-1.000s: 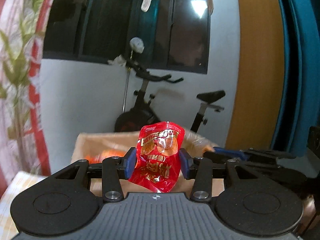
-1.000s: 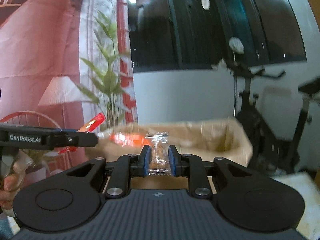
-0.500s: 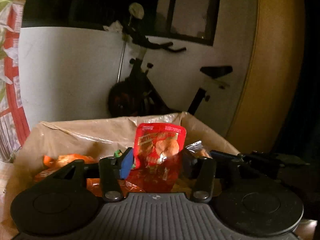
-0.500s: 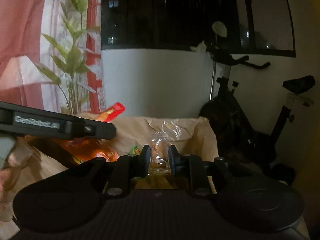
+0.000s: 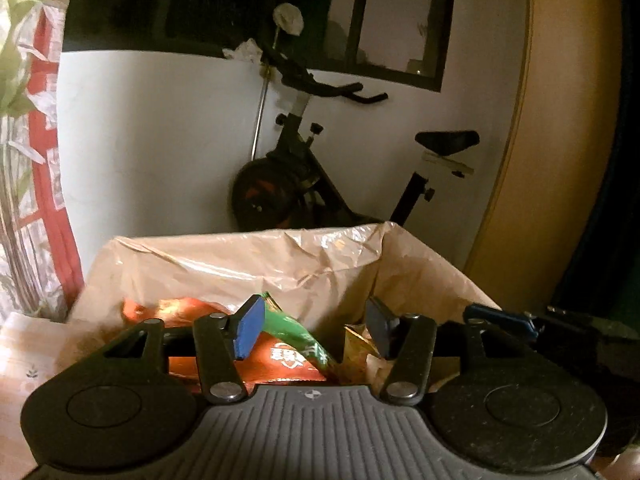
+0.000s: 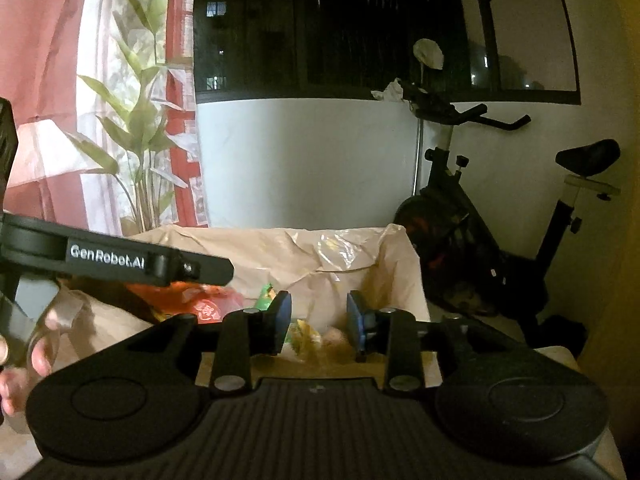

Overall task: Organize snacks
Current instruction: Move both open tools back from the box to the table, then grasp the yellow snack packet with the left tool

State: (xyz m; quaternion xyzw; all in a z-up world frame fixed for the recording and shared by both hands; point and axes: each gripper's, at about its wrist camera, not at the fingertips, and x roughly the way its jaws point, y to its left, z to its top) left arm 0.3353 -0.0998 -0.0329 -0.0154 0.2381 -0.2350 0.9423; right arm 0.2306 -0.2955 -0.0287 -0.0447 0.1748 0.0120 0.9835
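Note:
A box lined with a tan plastic bag (image 5: 280, 264) holds several snack packets. In the left wrist view my left gripper (image 5: 316, 330) is open and empty over the box, above a red packet (image 5: 280, 360) and a green packet (image 5: 300, 332). In the right wrist view my right gripper (image 6: 318, 322) is open and empty over the same lined box (image 6: 312, 252), with a yellow-green packet (image 6: 300, 334) and a pale small packet (image 6: 334, 336) lying below it. The left gripper's body (image 6: 120, 258) crosses the left of that view, over an orange-red packet (image 6: 204, 300).
An exercise bike (image 5: 304, 188) stands behind the box against a white wall, also in the right wrist view (image 6: 480, 220). A curtain with a plant print (image 6: 132, 120) hangs at the left. A wooden panel (image 5: 560, 140) is at the right.
Both grippers have opened over the box. The red packet has left the left gripper and the small clear packet has left the right gripper; both now lie in the box.

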